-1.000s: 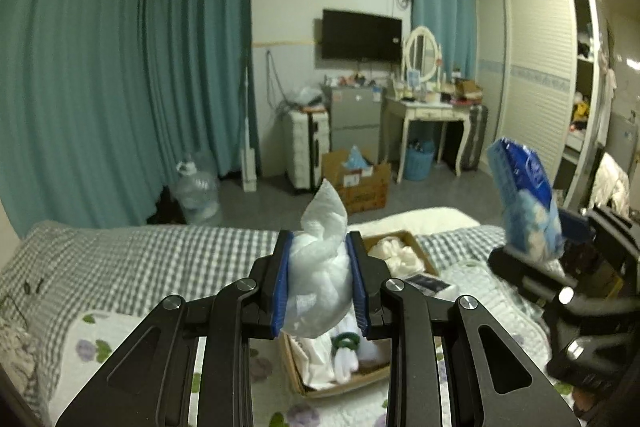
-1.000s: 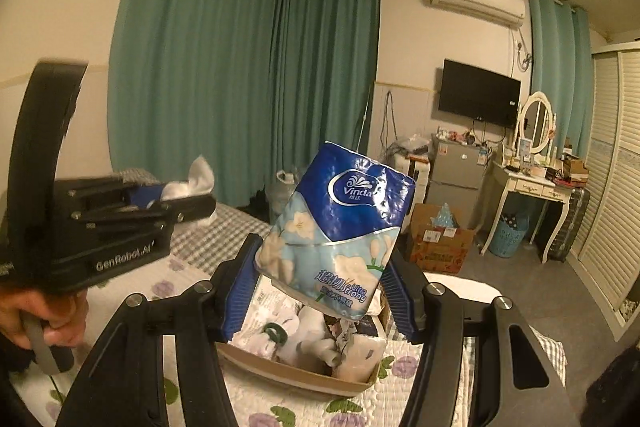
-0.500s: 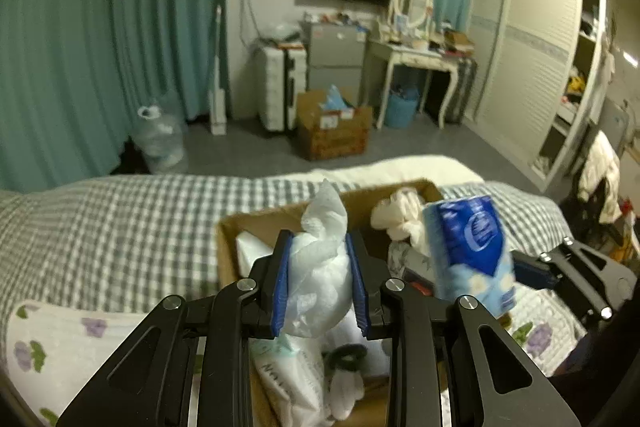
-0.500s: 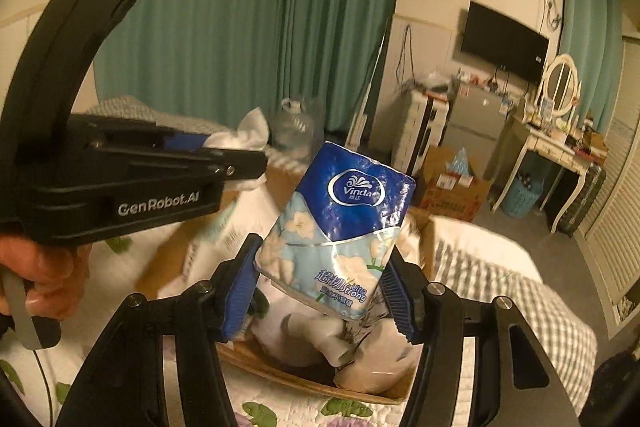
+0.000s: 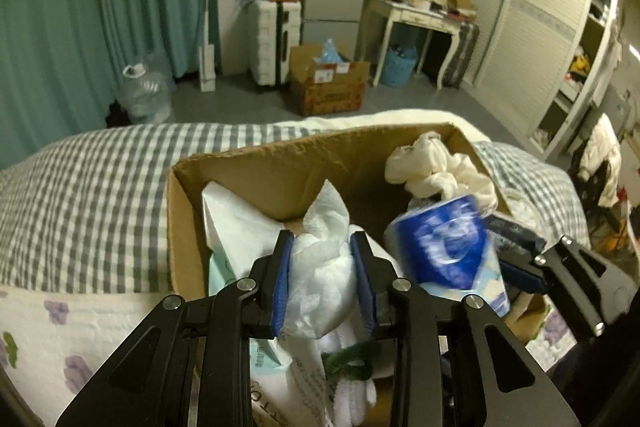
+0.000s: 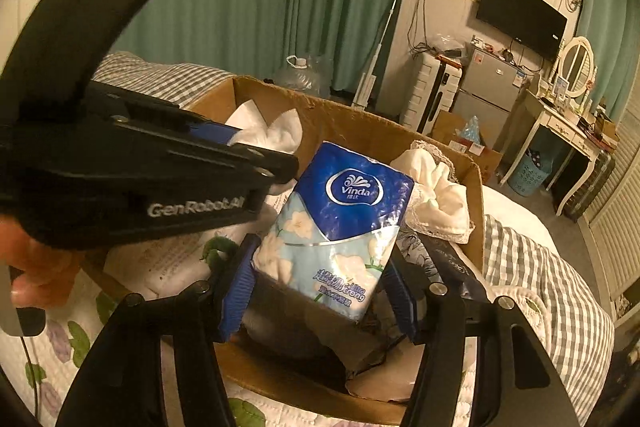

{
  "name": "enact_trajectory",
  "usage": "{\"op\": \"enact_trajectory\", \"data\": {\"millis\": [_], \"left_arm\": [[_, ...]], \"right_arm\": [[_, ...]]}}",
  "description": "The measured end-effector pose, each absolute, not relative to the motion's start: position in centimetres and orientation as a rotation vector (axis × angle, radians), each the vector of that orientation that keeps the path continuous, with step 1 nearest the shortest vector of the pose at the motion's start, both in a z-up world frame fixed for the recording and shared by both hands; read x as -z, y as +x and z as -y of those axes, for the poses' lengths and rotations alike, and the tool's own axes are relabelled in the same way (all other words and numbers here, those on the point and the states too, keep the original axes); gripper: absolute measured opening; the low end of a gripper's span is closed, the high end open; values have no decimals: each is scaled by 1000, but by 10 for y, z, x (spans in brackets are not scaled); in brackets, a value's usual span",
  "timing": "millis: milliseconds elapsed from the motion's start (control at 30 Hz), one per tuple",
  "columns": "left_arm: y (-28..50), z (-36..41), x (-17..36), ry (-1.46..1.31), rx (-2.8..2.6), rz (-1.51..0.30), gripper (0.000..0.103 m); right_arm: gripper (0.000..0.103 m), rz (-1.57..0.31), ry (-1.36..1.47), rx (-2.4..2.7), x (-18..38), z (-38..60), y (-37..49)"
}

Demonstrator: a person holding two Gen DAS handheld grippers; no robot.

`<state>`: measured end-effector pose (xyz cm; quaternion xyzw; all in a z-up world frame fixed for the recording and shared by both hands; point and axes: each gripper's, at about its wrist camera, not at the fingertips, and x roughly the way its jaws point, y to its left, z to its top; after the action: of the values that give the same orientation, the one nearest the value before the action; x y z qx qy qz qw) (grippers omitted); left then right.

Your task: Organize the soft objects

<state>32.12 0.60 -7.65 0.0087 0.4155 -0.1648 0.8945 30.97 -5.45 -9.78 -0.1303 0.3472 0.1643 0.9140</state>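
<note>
An open cardboard box (image 5: 280, 155) (image 6: 352, 117) sits on the bed, holding soft packs and a crumpled cream cloth (image 5: 432, 171) (image 6: 438, 195). My left gripper (image 5: 322, 279) (image 6: 280, 163) hangs over the box's middle, its blue pads still pressed on a crumpled white plastic bag (image 5: 320, 259) (image 6: 264, 135) while its jaws are opening. To its right, my right gripper (image 6: 320, 287) (image 5: 516, 267) is low over the box with a blue Vinda tissue pack (image 6: 340, 219) (image 5: 444, 247) upright between its pads. Those jaws are opening too, with the pack still touching both pads.
The box lies on a floral quilt (image 5: 80, 327) and a grey checked blanket (image 5: 80, 187). Inside are a white wipes pack (image 5: 240, 227) and a green loop (image 5: 352, 367). A hand (image 6: 36, 267) holds the left gripper. Beyond the bed stand a suitcase (image 5: 272, 39), another box (image 5: 328, 87) and a dressing table (image 5: 416, 15).
Both grippers have dropped and tilted down from above the bed to just over the box, each with its load. The tissue pack has come in close beside the left gripper.
</note>
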Motion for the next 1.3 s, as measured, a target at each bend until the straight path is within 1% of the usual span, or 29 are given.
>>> {"op": "enact_trajectory", "data": {"millis": [100,167,200,233,267,400,533,600,633,700,733,767,833,867,1067,1300], "left_arm": [[318,-8,67,-21,342,-854,42],[316,-15,58,-51,330,-835,59],[314,-19,53,-78,317,-824,63],[312,-25,49,-107,310,-814,68],[310,-30,44,-146,314,-803,70],[304,-43,24,-225,317,-769,70],[287,-44,0,-187,288,-720,70],[273,-44,-12,-150,262,-691,71],[268,-44,-18,-138,250,-678,73],[252,-49,-32,-131,218,-636,82],[246,-51,-36,-136,208,-619,84],[237,-55,-44,-146,196,-595,88],[222,-61,-56,-158,177,-563,90],[214,-63,-63,-159,167,-550,90],[165,-68,-92,-110,70,-464,90],[104,-69,-95,-21,6,-370,90]], "right_arm": [[63,-711,-277,-328,97,53,308],[64,-703,-260,-334,94,55,306],[72,-695,-253,-338,91,57,304],[75,-680,-253,-328,87,60,300],[77,-664,-254,-318,84,61,298],[77,-614,-236,-295,68,75,285],[79,-575,-170,-294,41,91,271],[83,-552,-161,-285,27,96,262],[84,-533,-162,-278,18,98,256],[88,-504,-169,-264,1,94,244],[90,-489,-173,-254,-7,92,235],[94,-480,-173,-247,-14,92,228],[98,-457,-170,-222,-29,93,212],[103,-453,-172,-216,-34,93,204],[103,-424,-185,-198,-68,95,165],[103,-409,-174,-199,-91,96,117]]}}
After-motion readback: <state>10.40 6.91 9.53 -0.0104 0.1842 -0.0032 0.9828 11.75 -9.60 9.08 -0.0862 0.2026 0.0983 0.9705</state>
